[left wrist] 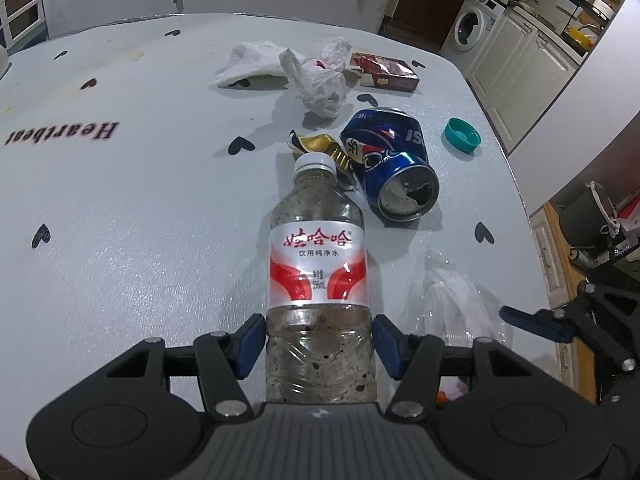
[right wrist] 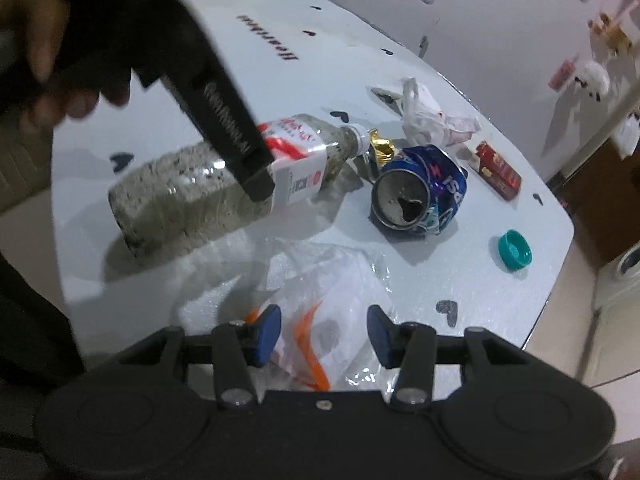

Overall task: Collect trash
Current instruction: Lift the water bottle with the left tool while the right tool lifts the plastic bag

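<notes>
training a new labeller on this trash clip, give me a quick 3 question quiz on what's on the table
1. True or false: the left gripper has its fingers closed on the clear plastic water bottle with the red and white label.
2. Which lies nearest the bottle's white cap: (a) the crushed blue soda can, (b) the teal plastic cap, (c) the red cigarette box?
3. What lies below the right gripper?

Key: 1 true. 2 (a). 3 a clear plastic bag with orange strips.

A home kitchen: a white front-loading washing machine [left wrist: 476,20] stands beside white panelled cabinets [left wrist: 520,68], and magnets dot a white fridge door [right wrist: 592,60].
</notes>
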{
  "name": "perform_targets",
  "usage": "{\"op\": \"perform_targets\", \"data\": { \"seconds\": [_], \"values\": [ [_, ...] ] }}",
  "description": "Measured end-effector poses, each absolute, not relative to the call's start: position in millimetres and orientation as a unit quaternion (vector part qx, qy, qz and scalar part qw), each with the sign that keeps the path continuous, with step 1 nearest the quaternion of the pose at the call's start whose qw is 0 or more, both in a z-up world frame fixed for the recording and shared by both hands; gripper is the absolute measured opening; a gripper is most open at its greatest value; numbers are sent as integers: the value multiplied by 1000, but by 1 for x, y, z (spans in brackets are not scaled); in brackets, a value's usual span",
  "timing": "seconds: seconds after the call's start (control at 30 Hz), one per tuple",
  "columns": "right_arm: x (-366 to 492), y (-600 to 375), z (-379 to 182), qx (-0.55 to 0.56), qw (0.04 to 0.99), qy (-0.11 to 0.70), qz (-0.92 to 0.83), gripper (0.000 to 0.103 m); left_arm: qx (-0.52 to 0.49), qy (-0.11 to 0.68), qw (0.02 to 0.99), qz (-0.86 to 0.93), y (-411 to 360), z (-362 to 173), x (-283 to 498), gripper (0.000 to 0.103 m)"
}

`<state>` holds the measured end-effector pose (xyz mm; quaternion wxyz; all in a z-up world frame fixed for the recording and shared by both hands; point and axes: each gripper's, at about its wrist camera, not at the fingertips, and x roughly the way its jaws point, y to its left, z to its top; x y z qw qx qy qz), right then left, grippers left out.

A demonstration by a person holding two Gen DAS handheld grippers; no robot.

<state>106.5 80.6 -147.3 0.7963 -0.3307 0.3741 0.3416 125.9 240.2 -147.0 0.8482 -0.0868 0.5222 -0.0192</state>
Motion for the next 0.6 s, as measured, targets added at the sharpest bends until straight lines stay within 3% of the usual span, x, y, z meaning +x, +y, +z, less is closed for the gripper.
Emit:
{"op": "perform_targets", "data": {
  "seconds": [0.1, 0.13, 0.3, 0.53, 0.6],
  "values": [
    [105, 88, -160, -354, 800, 361, 323, 44, -86, 521, 849, -19, 240, -147, 126, 59],
    [105, 90, -164, -361, 801, 359, 315, 36, -86, 521, 849, -19, 240, -147, 126, 59],
    [110, 90, -165, -355, 807, 366, 298, 26, -84, 524, 847, -18, 240, -147, 126, 60],
    [144, 58, -126, -174, 833, 452, 267, 15, -62, 547, 835, -15, 237, -145, 128, 60],
    [150, 48, -117, -128, 836, 468, 255, 13, -58, 557, 828, -16, 236, -145, 127, 66]
  ]
}}
